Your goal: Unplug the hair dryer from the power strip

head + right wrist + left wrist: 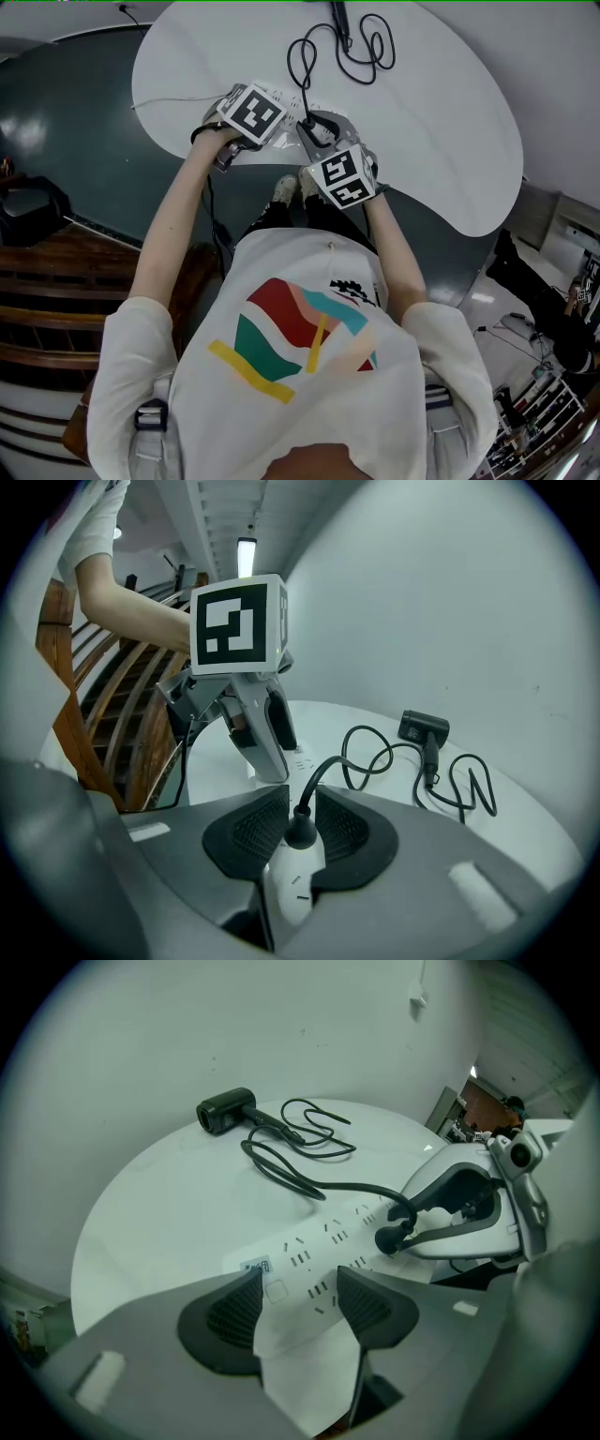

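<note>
Bench (450, 122) first: a white rounded top with the whole job laid out on it. Along its near edge lies the white power strip (319, 1241). The hair dryer (225, 1110) rests well apart at the far side. Its black cord (309, 1180) loops across the bench and ends in the plug (300, 829), which is still seated in the strip.

The left hand-held gripper (300, 1283) points steeply down over the strip's near end. Its pads are closed against the strip's two long sides, so it looks set to act as the anchor. The right hand-held gripper (302, 799) has the plug body between its pads. As far as its own view shows, they bear on it from both sides.

To my eye the extraction is about to start. A good pull would go straight up along the prongs rather than sideways. The left grip should hold firm so the strip does not lift or skid. Gripping the plug body low, not the cord, should avoid straining the lead.
</note>
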Demonstrator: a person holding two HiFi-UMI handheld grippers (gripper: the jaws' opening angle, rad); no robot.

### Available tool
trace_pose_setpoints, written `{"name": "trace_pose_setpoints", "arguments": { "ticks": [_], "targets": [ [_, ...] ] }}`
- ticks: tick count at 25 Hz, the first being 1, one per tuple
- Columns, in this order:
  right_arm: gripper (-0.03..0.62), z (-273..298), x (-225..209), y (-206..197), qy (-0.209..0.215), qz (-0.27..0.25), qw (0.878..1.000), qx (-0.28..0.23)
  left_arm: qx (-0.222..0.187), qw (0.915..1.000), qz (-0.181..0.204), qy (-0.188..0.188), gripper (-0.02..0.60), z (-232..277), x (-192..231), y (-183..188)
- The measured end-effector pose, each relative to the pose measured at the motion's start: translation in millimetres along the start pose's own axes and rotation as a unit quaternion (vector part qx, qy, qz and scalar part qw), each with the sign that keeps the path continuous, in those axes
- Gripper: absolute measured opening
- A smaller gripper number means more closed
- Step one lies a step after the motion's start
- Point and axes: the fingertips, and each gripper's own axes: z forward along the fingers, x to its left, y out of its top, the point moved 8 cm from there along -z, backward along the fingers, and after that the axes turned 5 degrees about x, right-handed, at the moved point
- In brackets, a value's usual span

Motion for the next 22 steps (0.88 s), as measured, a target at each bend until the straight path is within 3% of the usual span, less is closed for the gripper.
{"name": "trace_pose_setpoints", "arguments": {
  "ticks": [4,11,22],
  "targets": [
    [0.090,4,-1,0,-0.010,0.005,1.000,-0.001,0.000,1.0000,0.001,0.000,0.252,0,0,0],
    [0.070,10,-3,-4,0.008,0.022,1.000,-0.009,0.009,1.0000,0.002,-0.001,0.252,1,0,3],
    [0.064,5,6,-1,-0.036,-0.011,0.999,-0.005,0.019,0.9998,0.003,-0.007,0.253,2,-3,5]
  ]
}}
